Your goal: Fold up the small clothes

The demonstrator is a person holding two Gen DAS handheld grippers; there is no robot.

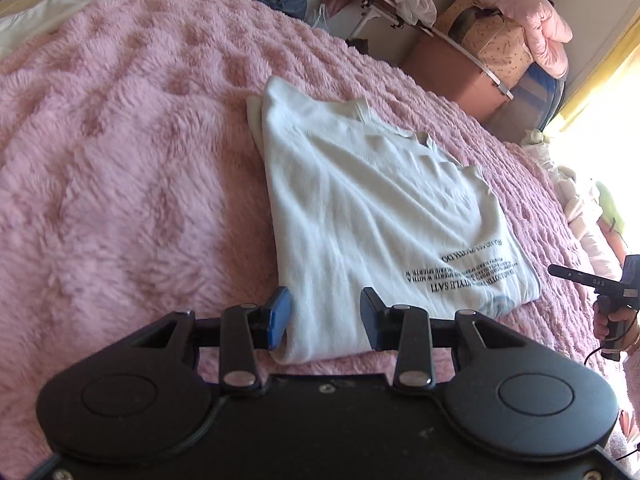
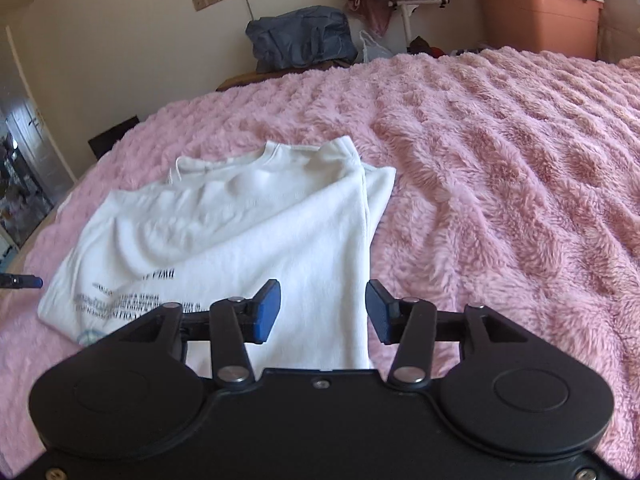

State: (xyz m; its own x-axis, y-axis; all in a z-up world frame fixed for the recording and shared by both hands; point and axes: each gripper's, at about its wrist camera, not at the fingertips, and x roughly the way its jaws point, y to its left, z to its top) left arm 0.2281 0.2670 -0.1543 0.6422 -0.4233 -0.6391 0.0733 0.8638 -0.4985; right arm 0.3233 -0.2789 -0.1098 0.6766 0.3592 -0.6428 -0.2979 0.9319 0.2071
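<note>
White T-shirt (image 1: 372, 208) lies folded on the pink fluffy blanket (image 1: 132, 152) that covers the bed, and every place below is given relative to that shirt. It is doubled lengthwise into a long panel, with its collar at the far end and black printed lettering (image 1: 468, 270) near the close end. In the right wrist view the shirt (image 2: 256, 240) shows one side flap laid over the body, the fold edge running toward the camera.

Left tongs (image 1: 326, 320) hover at the shirt's near corner, jaws spread wide with the blue pads (image 1: 280, 316) on either side of the cloth edge; nothing is gripped between them. Right tongs (image 2: 322, 316) sit over the shirt's near end at the folded flap, jaws likewise wide apart and holding nothing, white cloth showing between the pads.

From the left wrist view, the right tongs appear just beyond the shirt's lettered side, held in a hand (image 1: 610, 322).

Beyond the shirt's collar end, off the bed, stand a dark blue bag (image 2: 304, 38), a terracotta storage bin (image 2: 536, 20) and a pink padded coat (image 1: 516, 12) heaped on boxes
</note>
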